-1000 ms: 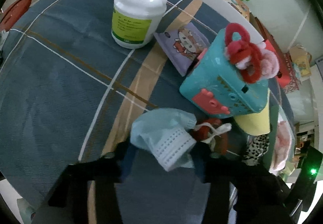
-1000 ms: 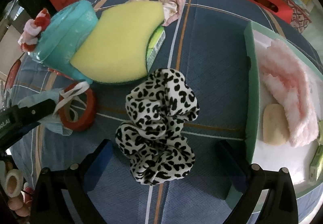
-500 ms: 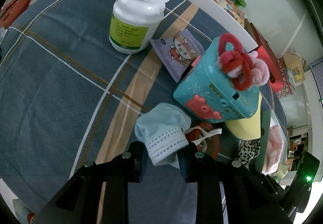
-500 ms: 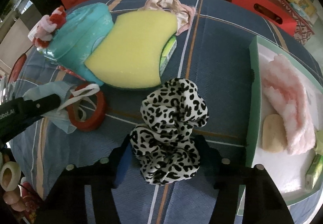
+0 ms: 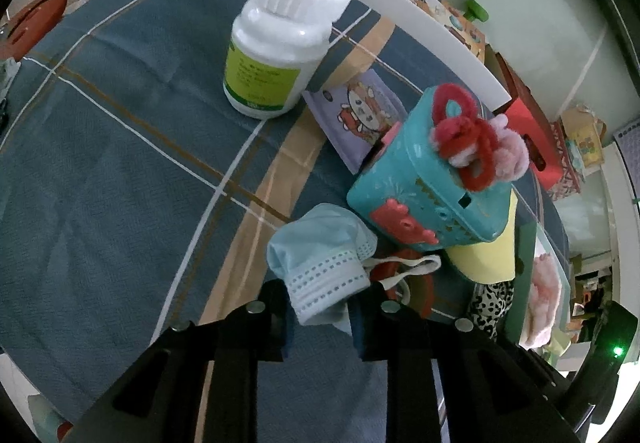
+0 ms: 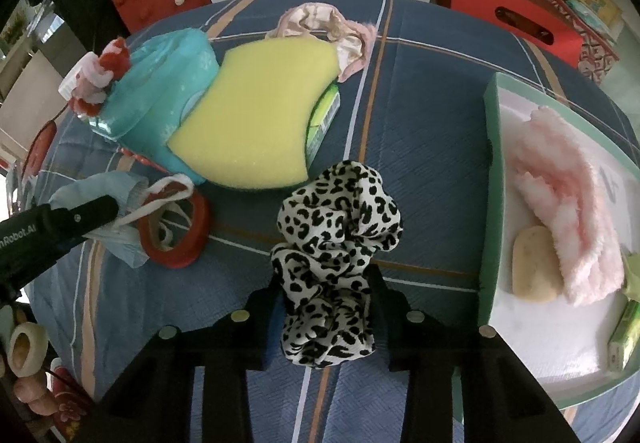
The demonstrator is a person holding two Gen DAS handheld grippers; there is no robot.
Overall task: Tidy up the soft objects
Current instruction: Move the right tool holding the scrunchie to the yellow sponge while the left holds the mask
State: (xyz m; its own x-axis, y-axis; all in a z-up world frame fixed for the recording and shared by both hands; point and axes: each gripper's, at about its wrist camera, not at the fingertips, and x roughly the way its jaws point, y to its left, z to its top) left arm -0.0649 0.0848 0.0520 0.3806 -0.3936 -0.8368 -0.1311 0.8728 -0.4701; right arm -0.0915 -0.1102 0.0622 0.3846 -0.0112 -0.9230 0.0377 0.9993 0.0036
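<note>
- The right gripper (image 6: 326,307) is closing its jaws on the leopard scrunchie (image 6: 334,259), which is bunching up between the pads.
- The left gripper (image 5: 320,313) is closing too, pinching the blue face mask (image 5: 320,263) just ahead of it.
- Both are sitting at the grasp step, I'd say.
- The green tray (image 6: 490,179) is lying to the right of the right gripper, already holding a pink fluffy cloth (image 6: 560,195).
- Next, each likely needs a firm lift, then a carry over the tray's wall.

light: soft daylight | dist: heavy fisheye (black corners) | focus: sharp
</note>
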